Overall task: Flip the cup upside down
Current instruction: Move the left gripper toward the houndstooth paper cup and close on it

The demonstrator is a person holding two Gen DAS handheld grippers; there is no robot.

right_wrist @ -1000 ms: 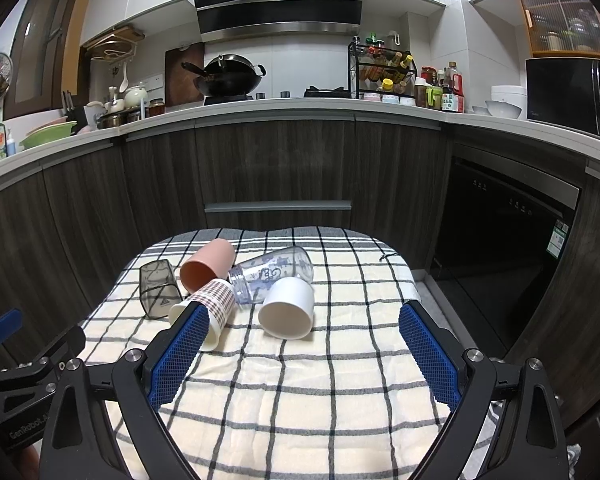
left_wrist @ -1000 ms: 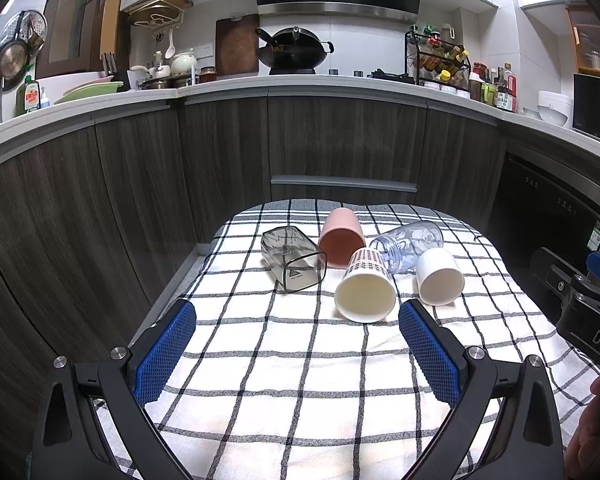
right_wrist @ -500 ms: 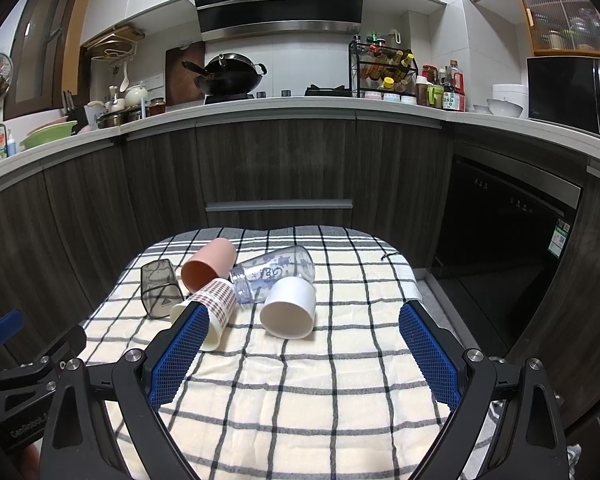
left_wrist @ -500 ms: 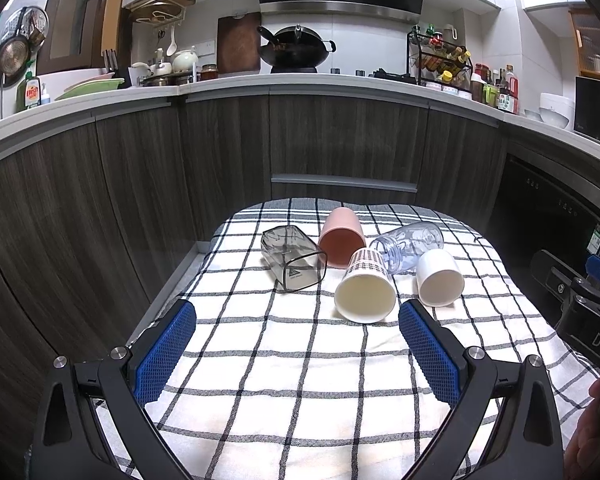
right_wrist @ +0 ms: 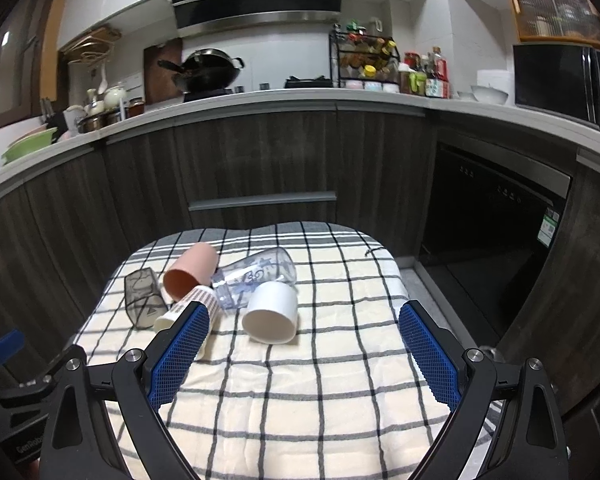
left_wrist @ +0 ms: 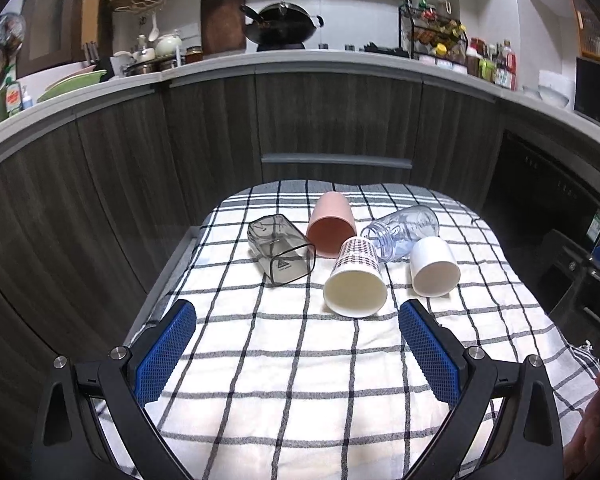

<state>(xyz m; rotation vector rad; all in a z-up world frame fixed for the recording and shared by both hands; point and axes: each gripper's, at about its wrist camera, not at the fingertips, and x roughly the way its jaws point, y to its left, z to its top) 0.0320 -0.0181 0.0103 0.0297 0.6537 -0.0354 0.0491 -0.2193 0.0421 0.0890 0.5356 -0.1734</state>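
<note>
Several cups lie on their sides on a checked cloth (left_wrist: 300,360): a smoky square tumbler (left_wrist: 279,249), a pink cup (left_wrist: 331,225), a patterned cream cup (left_wrist: 356,280), a clear bottle-like cup (left_wrist: 404,229) and a white cup (left_wrist: 434,266). The right wrist view shows the white cup (right_wrist: 272,312), the clear cup (right_wrist: 256,278), the pink cup (right_wrist: 190,270), the tumbler (right_wrist: 140,298) and the patterned cup (right_wrist: 188,308), partly hidden by a finger. My left gripper (left_wrist: 296,354) is open and empty, short of the cups. My right gripper (right_wrist: 304,354) is open and empty, just short of the white cup.
The cloth covers a small table (left_wrist: 168,276) in front of dark kitchen cabinets (left_wrist: 332,120). A dishwasher front (right_wrist: 496,240) stands to the right. The counter behind holds a wok (left_wrist: 280,28) and a spice rack (left_wrist: 432,36). The left gripper's body (right_wrist: 16,392) shows at lower left.
Both grippers have crept slightly forward toward the cups. The cups have not moved and both grippers stay open.
</note>
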